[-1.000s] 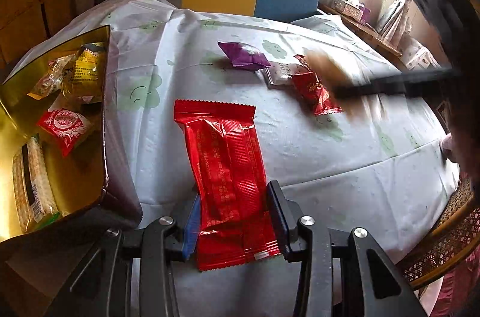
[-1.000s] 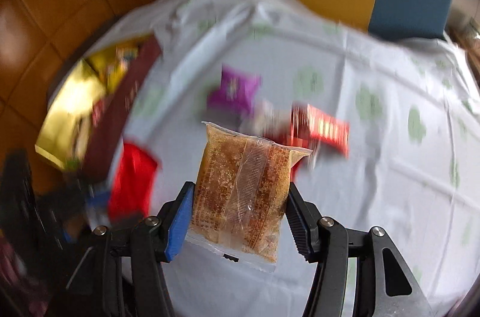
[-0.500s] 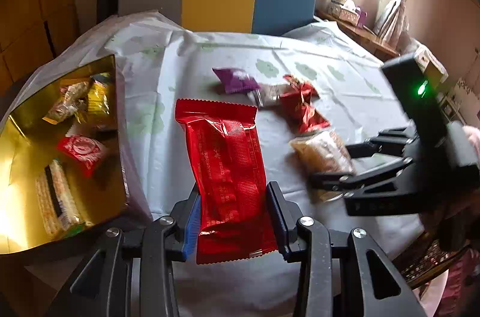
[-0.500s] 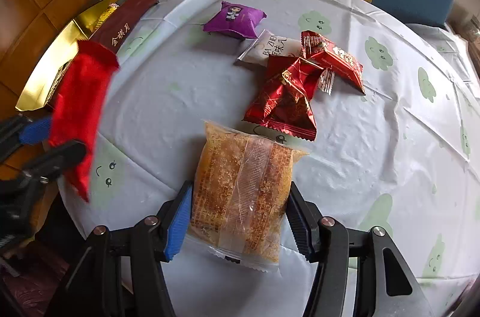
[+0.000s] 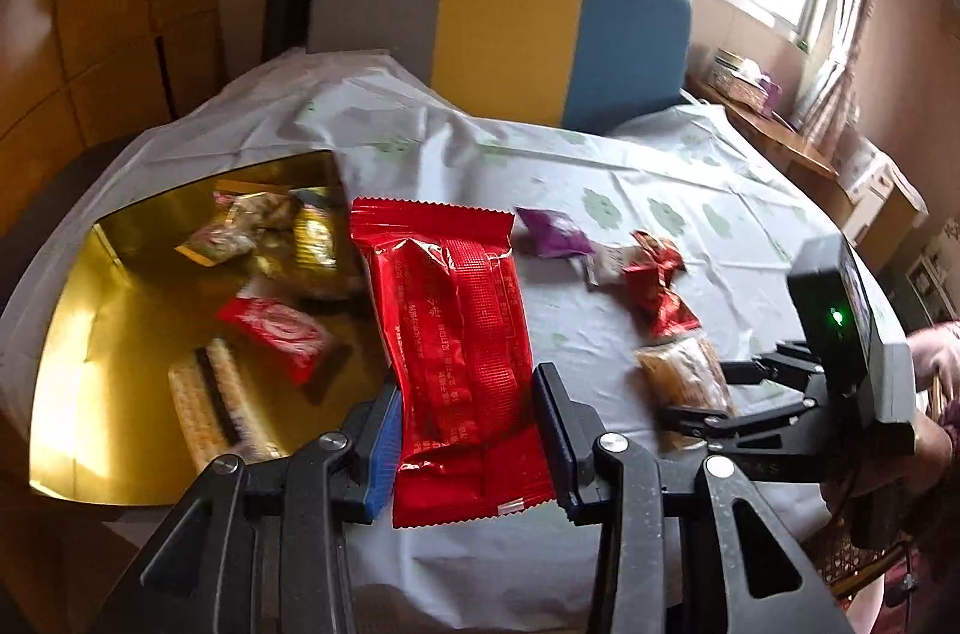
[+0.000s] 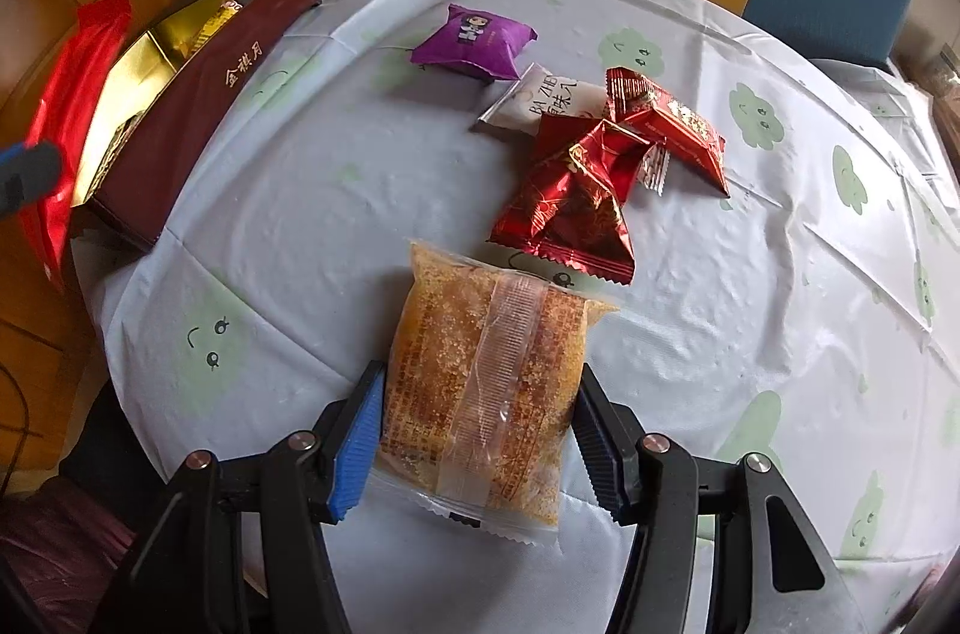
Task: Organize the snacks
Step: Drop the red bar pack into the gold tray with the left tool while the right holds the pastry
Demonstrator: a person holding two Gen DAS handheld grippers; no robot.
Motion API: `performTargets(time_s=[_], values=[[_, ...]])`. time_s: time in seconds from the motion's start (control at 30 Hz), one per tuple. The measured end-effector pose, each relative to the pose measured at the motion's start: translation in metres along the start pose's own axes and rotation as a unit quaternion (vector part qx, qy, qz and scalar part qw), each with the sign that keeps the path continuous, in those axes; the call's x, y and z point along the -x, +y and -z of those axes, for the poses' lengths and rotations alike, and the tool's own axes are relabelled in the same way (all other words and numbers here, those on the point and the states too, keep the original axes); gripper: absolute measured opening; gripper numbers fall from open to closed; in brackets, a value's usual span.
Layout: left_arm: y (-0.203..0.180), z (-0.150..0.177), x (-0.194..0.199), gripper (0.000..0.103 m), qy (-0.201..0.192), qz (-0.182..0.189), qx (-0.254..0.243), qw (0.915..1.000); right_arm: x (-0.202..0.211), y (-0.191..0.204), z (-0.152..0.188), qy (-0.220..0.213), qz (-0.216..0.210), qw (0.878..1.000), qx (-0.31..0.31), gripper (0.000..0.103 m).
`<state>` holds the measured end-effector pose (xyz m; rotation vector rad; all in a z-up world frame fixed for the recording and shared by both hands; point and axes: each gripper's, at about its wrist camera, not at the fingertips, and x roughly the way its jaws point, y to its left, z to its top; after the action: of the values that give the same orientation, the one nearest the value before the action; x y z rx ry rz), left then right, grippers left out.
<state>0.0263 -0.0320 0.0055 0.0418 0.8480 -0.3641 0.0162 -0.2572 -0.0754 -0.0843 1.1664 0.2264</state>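
My left gripper [image 5: 465, 433] is shut on a long red snack packet [image 5: 456, 346] and holds it above the right edge of the gold-lined box [image 5: 78, 334]. The red packet also shows at the far left of the right wrist view [image 6: 72, 106]. My right gripper [image 6: 480, 430] is shut on a clear packet of orange-brown crispy snack [image 6: 486, 382] above the near side of the table. It also shows in the left wrist view [image 5: 690, 397], to the right of the red packet.
The box [image 6: 198, 106] has maroon outer walls and holds several snacks [image 5: 273, 334]. On the white tablecloth [image 6: 780, 304] lie a purple packet [image 6: 474, 43], a white packet [image 6: 549, 97] and two red packets [image 6: 570, 202]. A grey, yellow and blue chair [image 5: 510, 34] stands behind the table.
My left gripper has carried the red packet up and left, over the box edge. My right gripper has drawn back with the orange-brown packet and holds it steady.
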Motion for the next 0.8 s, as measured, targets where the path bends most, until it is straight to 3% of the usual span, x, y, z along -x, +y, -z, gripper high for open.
performTargets(time_s=[0.17,0.3,0.57,0.8], values=[[0.024,-0.001,0.005,0.041,-0.004,-0.015,0.027,0.9995,0.001,0.0,0.001,-0.001,0.0,1.0,0.0,0.06],[0.061,-0.004,0.007,0.041,-0.003,-0.023,0.082,0.9964,0.001,-0.001,0.0,-0.001,0.0,1.0,0.0,0.06],[0.153,-0.005,0.0,0.041,0.023,-0.037,0.215,0.9756,0.001,-0.001,0.001,-0.002,0.0,1.0,0.0,0.06],[0.198,-0.018,-0.024,0.041,0.04,-0.047,0.27,0.9609,0.001,-0.001,0.001,-0.002,-0.001,1.0,-0.002,0.06]])
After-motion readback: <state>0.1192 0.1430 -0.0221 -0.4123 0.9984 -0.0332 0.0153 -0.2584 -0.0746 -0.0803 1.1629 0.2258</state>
